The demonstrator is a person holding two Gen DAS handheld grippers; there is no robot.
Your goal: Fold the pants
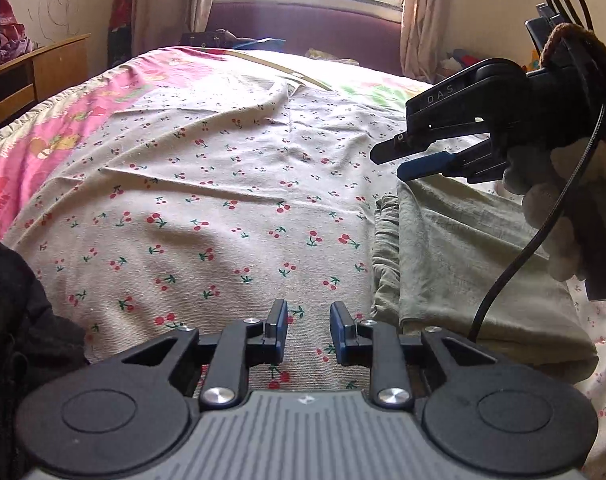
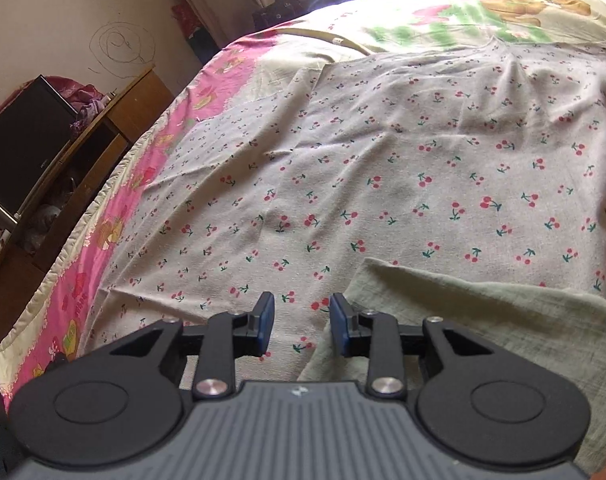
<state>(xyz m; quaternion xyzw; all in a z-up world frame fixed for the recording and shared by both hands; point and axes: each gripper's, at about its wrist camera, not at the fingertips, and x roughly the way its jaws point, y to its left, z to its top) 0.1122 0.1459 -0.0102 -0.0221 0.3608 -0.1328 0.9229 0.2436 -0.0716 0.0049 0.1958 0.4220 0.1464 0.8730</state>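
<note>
Where the cherry-print sheet covers most of the bed, it forms the working surface, wrinkled, with a pink cartoon-print quilt showing along its far and left edges. Pants: pale green, already doubled into a flat stack lying on the sheet to the right of the left gripper; long axis appears to run from the near edge away toward the window, gathered waistband facing left. Right gripper: nearer of the two, hovering at the stack's left margin, one blue pad over green cloth, the other over bare sheet; jaws apart, clamped on nothing. Left gripper: just left of the stack, over bare sheet, jaws likewise apart and empty. Judgement: fold looks largely done; any further fold would likely fall to the right gripper.
</note>
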